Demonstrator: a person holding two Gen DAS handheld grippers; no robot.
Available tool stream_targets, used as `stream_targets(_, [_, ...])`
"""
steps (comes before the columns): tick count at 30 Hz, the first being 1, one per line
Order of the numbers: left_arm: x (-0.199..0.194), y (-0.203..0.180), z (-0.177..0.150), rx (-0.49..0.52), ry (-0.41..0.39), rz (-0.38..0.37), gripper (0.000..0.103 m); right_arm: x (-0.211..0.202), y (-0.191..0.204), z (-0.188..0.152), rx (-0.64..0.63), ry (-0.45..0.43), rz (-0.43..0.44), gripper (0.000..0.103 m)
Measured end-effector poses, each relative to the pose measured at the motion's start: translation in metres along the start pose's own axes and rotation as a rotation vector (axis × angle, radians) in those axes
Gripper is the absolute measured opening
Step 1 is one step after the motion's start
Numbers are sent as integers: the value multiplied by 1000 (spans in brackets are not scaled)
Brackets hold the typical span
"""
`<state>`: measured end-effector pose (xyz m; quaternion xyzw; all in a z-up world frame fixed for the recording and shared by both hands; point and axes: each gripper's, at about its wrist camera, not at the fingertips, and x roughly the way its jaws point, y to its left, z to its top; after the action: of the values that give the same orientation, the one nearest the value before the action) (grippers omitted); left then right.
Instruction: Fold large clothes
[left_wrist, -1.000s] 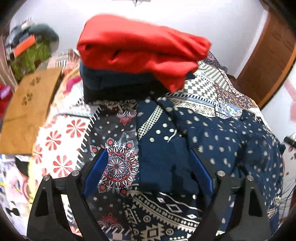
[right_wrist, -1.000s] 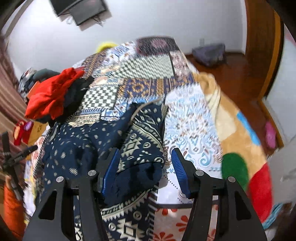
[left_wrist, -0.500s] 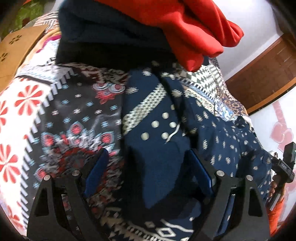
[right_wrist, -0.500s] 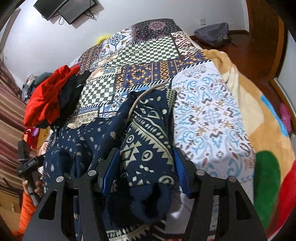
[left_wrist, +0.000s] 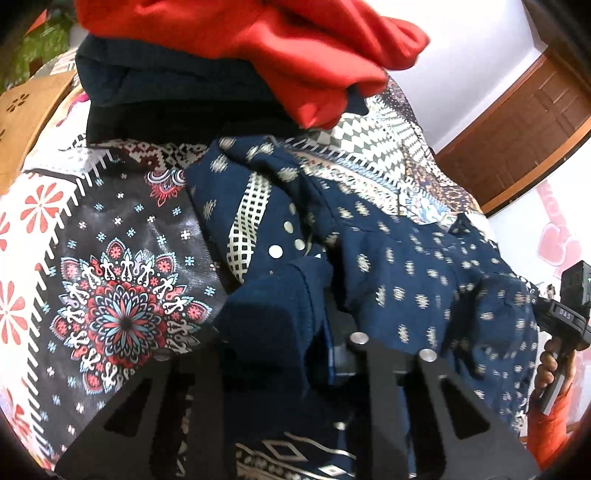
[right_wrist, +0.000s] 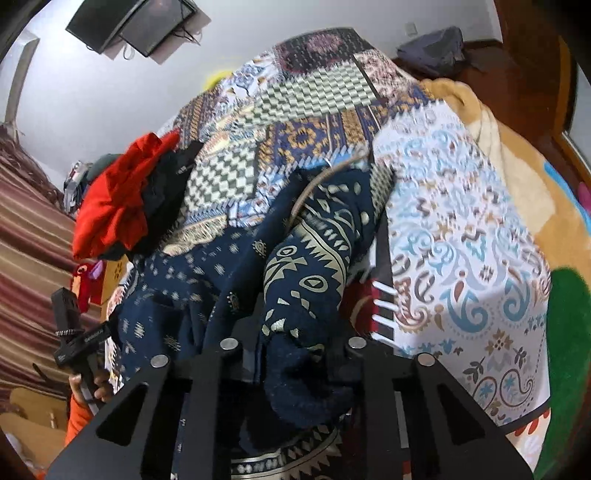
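Left wrist view: we see the left gripper (left_wrist: 284, 332) with its jaws closing on a bunched fold of the navy patterned garment (left_wrist: 406, 266), which lies on the patchwork bedspread (left_wrist: 122, 258). Only this view shows the stack of folded clothes up close: one red garment (left_wrist: 258, 37) on top and dark folded clothes (left_wrist: 177, 99) beneath; how many dark layers there are we cannot tell. At the far right edge, a hand (left_wrist: 550, 369) holds the other gripper's handle, cut off by the frame.

Right wrist view: we see the right gripper (right_wrist: 295, 358), its jaws closing on the garment's (right_wrist: 306, 280) border-printed end; cloth fills the gap and hides both pads. Only this view shows two wall-mounted screens (right_wrist: 136, 26), a grey bag (right_wrist: 432, 51) on the floor, and a plush blanket (right_wrist: 554, 206) along the bed's right side. The stack (right_wrist: 122, 203) appears small and blurred at left.

We count two grippers and one garment being handled.
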<state>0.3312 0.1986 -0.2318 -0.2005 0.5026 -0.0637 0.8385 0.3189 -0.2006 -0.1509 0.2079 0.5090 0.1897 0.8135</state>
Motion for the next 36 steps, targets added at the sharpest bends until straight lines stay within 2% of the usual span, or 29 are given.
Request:
stream_targets(8, [-58, -65, 4, 146, -114, -13, 17, -50, 42, 32, -106, -153, 6, 17])
stream_targets(13, [-93, -104, 16, 202, -202, -27, 15, -74, 49, 49, -135, -203, 5, 17])
stream_targets(23, [-105, -173, 67, 319, -294, -11, 15, -103, 45, 100, -177, -316, -56, 17])
stream_targets(25, [-95, -180, 86, 303, -306, 0, 15, -96, 36, 112, -176, -311, -83, 17])
stream_targets(28, [-60, -186, 119, 286, -276, 25, 15, -73, 18, 123, -171, -284, -154, 17])
stream_targets(32, [13, -190, 146, 295, -165, 87, 15, -33, -21, 137, -98, -204, -201, 17])
stream_targets(36, [81, -190, 154, 334, -81, 158, 15, 4, -56, 145, -62, -127, -246, 17])
